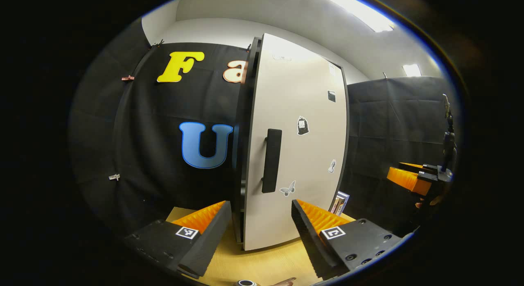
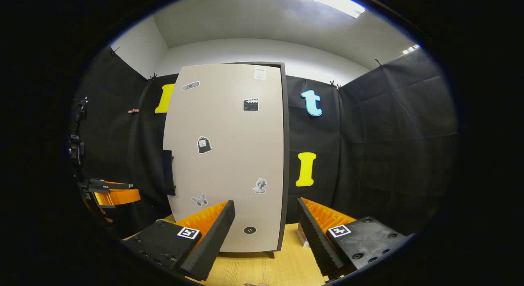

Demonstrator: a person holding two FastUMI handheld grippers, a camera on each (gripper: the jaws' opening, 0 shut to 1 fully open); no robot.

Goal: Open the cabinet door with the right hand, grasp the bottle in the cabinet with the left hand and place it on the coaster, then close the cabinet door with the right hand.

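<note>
Both grippers' jaws gape, grasping nothing — cabinet door shut, its handle untouched, contents hidden.

A light wooden table carries everything. The cabinet stands upright on it, its door shut and dotted with stickers. To the right of the cabinet, close by its base, a small box or book rests on the wood. In front of the cabinet, at the table's near edge, lies a small round object, too cut off to identify.
</note>
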